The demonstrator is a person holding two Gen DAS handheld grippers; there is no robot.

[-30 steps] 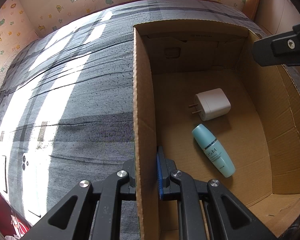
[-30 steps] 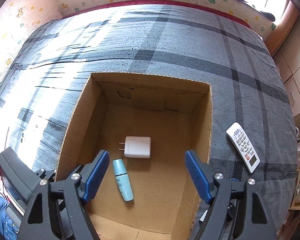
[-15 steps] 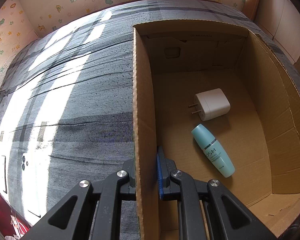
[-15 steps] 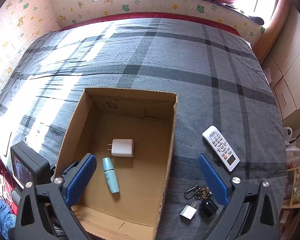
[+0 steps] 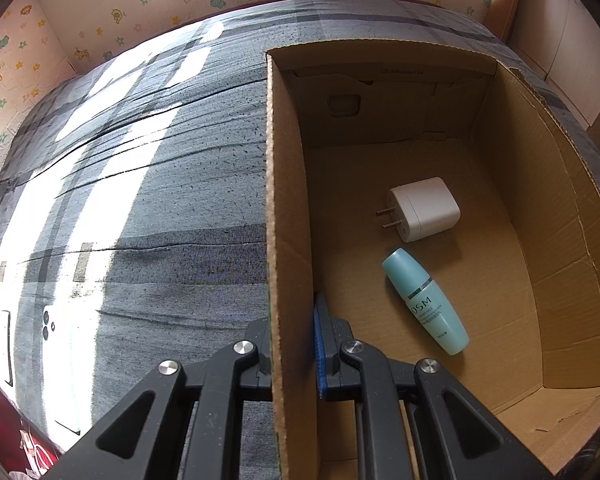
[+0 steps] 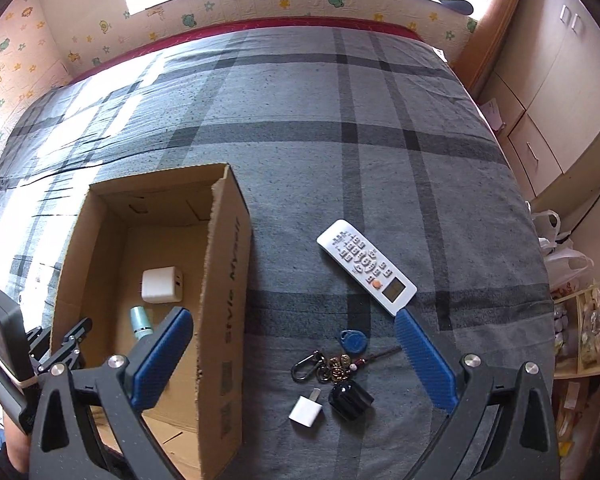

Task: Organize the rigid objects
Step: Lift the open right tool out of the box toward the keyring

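Left claw pinned on the box wall, right claw spread wide over the bed

Left claw (image 5: 292,344) grips the cardboard box (image 6: 224,280) wall; inside lie a white charger (image 5: 422,209) and teal bottle (image 5: 426,302). Right of the box: small white adapter (image 6: 306,406), keyring (image 6: 336,364), remote control (image 6: 366,266), under the empty right claw (image 6: 292,354).

Open grey plaid bed (image 6: 340,160) stretches ahead of the wide right jaws; brown cardboard box wall (image 6: 224,300) flanks them, white remote control (image 6: 366,266) just beyond.
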